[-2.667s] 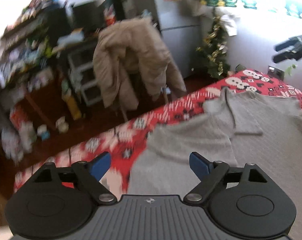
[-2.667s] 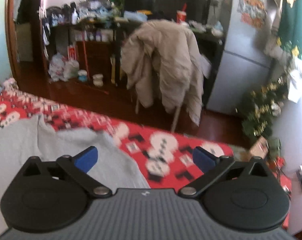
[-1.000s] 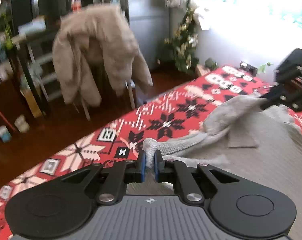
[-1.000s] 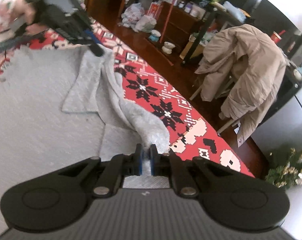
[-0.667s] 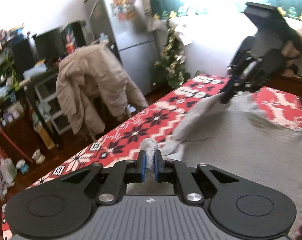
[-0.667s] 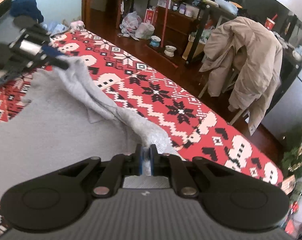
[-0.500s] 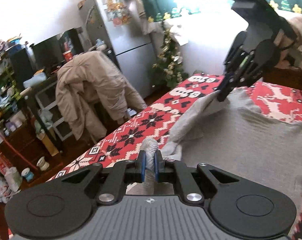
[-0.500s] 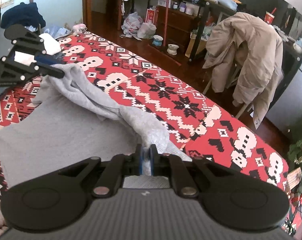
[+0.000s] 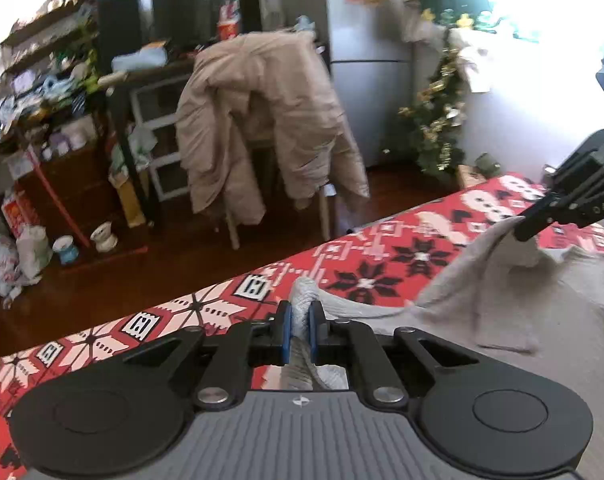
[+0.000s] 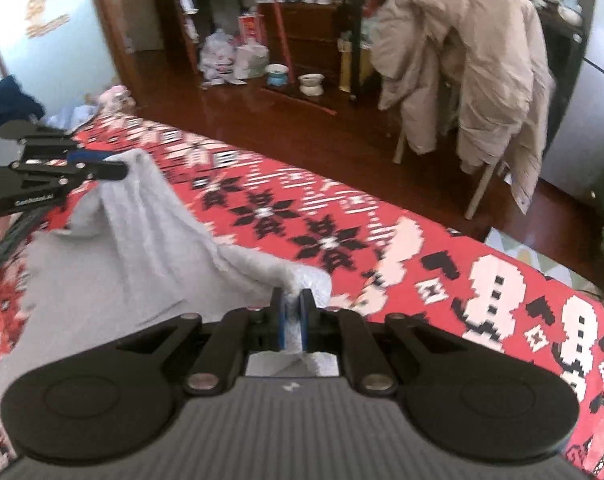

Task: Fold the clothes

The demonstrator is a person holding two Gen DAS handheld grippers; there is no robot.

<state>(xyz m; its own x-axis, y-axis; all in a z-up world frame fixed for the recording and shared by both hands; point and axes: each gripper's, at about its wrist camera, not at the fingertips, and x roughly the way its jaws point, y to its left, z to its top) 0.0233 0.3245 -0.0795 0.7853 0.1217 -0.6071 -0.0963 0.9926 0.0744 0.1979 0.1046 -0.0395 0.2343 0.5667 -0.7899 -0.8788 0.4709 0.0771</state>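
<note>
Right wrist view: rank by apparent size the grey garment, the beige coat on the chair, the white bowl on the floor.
1. grey garment, fills the lower left, though it lies nearest the camera, which inflates it.
2. beige coat, draped over the chair, farther off; true size against the garment is unsure.
3. white bowl, clearly smallest.

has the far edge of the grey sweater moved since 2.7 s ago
Yes. The grey sweater edge, then flat on the red blanket, is now lifted off it and drawn back over the body.

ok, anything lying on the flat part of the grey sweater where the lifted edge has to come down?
Nothing visible: both claws, left and right, grip the grey knit sweater's edge, and its flat part is bare.
</note>
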